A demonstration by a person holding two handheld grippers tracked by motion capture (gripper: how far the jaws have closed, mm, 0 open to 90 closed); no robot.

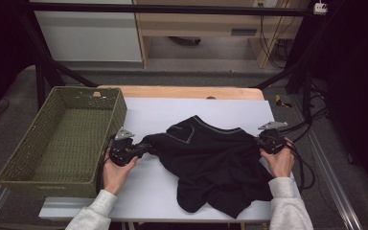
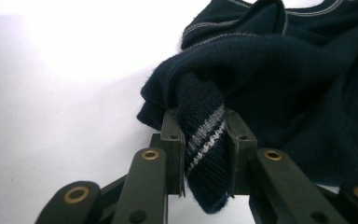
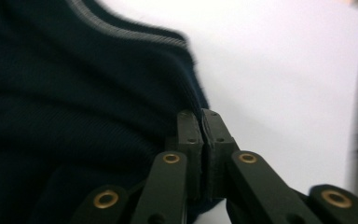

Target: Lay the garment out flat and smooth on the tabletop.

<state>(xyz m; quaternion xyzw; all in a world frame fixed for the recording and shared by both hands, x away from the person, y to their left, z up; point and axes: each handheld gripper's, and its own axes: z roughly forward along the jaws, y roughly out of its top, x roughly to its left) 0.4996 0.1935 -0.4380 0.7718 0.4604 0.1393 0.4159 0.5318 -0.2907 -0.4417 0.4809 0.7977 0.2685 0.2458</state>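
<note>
A: Where is the sweater (image 1: 215, 158)?
B: Crumpled on the white tabletop (image 1: 143, 187), right of the basket (image 1: 62, 139), stretched between both tools.
A: The left tool (image 2: 204, 126)?
B: Clenched on a striped cuff (image 2: 206, 140) at the sweater's left edge.
A: And the right tool (image 3: 201, 122)?
B: At the right edge, jaws pressed together with a thin fold of knit pinched between them.
A: Any label or writing?
B: None readable; just grey trim at the neckline (image 1: 206, 125).
</note>
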